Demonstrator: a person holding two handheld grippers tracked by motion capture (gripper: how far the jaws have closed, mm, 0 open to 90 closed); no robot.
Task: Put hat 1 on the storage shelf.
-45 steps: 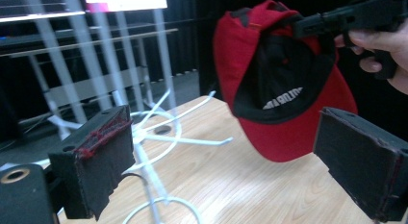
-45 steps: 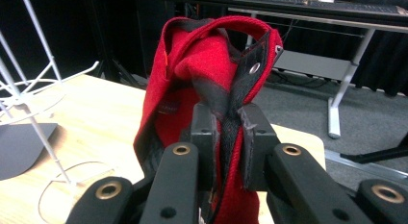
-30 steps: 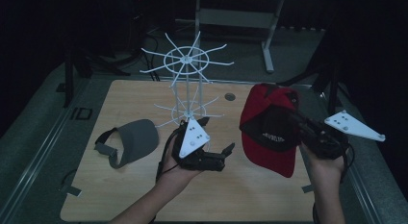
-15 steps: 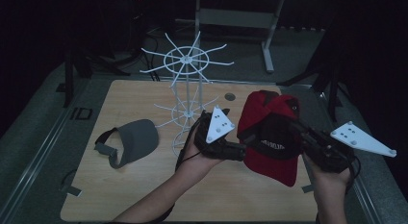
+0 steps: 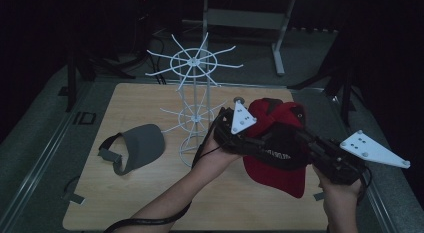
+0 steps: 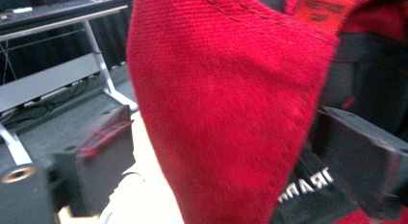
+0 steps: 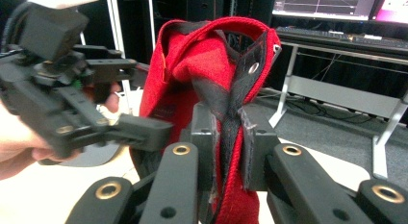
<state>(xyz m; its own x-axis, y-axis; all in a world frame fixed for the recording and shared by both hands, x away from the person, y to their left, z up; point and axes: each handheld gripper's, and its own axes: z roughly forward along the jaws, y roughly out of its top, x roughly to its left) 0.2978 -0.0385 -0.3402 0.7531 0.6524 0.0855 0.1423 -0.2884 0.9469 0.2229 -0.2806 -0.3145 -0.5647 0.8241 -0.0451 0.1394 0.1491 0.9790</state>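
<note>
The right gripper comes in from the lower right of the high view, and its jaws are pinched tight on the red cap, clamping a dark-lined fold of it. In the right gripper view that grip is plain: the two black pads squeeze the cap between them, with red cloth and a metal eyelet standing up above.

The cap is held up over the right half of the table, in front of the person, brim hanging down toward the near edge.

The left gripper reaches across from the left, grey plate up, right against the cap's side. In the left gripper view its jaws stand well apart, with the red cloth hanging between them; no squeeze on it yet. The right gripper view shows the left gripper too, just beside the cap.

Further left on the table lies a grey visor, flat and well clear of both hands. Behind the left gripper stands a white rack, upright, with wire arms spreading from two rings.
</note>
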